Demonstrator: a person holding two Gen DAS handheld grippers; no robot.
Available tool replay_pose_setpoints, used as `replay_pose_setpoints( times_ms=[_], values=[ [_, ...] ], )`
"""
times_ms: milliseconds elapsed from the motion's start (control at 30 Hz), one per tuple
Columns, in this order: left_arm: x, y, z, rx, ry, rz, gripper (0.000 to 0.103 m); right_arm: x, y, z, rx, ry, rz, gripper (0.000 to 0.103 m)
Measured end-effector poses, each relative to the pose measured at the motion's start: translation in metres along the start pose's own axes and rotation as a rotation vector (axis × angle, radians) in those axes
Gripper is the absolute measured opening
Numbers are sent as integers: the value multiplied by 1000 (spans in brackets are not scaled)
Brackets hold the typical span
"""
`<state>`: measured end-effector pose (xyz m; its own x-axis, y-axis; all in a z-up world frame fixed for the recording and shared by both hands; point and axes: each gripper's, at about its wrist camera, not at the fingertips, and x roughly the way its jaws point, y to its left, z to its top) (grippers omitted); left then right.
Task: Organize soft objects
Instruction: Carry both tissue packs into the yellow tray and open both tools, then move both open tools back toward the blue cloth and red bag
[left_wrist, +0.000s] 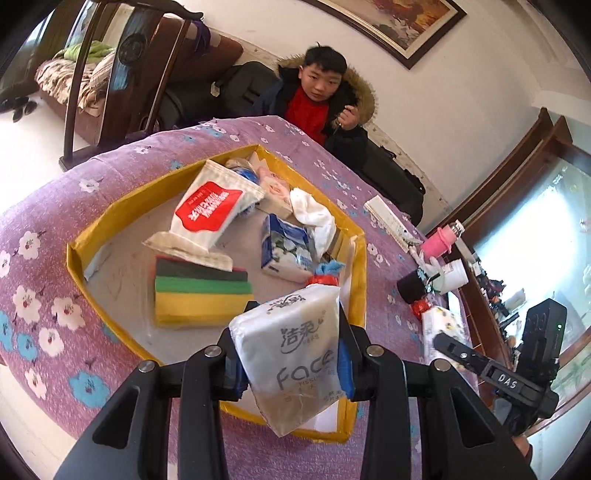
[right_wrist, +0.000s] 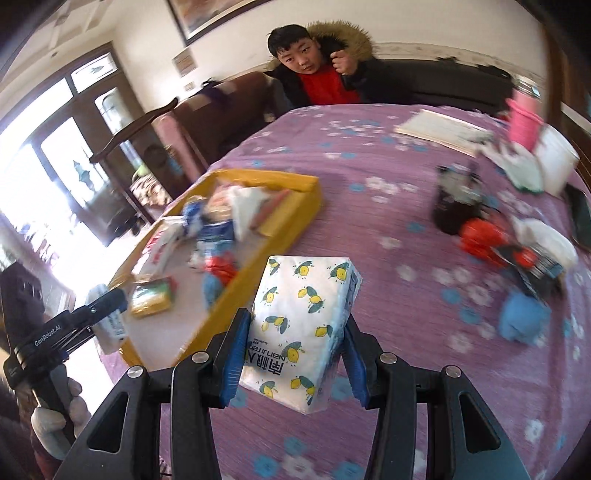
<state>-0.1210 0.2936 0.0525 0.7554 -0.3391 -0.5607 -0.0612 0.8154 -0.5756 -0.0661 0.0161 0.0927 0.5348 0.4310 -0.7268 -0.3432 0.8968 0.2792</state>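
My left gripper is shut on a white "Face" tissue pack, held over the near part of a yellow-walled box. Inside the box lie a red-labelled wipes pack, a striped sponge stack, a blue-and-white tissue pack and a white cloth. My right gripper is shut on a lemon-print tissue pack, above the purple cloth just right of the box. The left gripper shows at the right wrist view's left edge, and the right gripper at the left wrist view's right edge.
A purple flowered cloth covers the table. On its right side lie a pink bottle, a white cup, a dark jar, red and blue soft items, and a flat white box. A person in a red top sits behind the table.
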Motion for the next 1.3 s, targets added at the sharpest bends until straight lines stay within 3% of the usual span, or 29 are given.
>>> replay_pose_setpoints(
  times_ms=[467, 567, 733, 867, 1000, 1300],
  values=[
    [28, 14, 14, 1, 39, 27, 36, 67, 70, 18, -91, 91, 118, 52],
    [29, 13, 14, 7, 34, 32, 44, 75, 83, 14, -122, 108, 137, 52],
    [21, 10, 18, 10, -1, 30, 69, 91, 96, 8, -163, 141, 147, 54],
    [9, 11, 21, -12, -31, 20, 77, 101, 101, 4, -186, 164, 137, 58],
    [-2, 12, 22, -20, -55, 28, 78, 95, 104, 3, -210, 141, 123, 70],
    [-18, -4, 18, 21, -86, 57, 79, 52, 92, -1, -225, 54, 86, 76]
  ],
)
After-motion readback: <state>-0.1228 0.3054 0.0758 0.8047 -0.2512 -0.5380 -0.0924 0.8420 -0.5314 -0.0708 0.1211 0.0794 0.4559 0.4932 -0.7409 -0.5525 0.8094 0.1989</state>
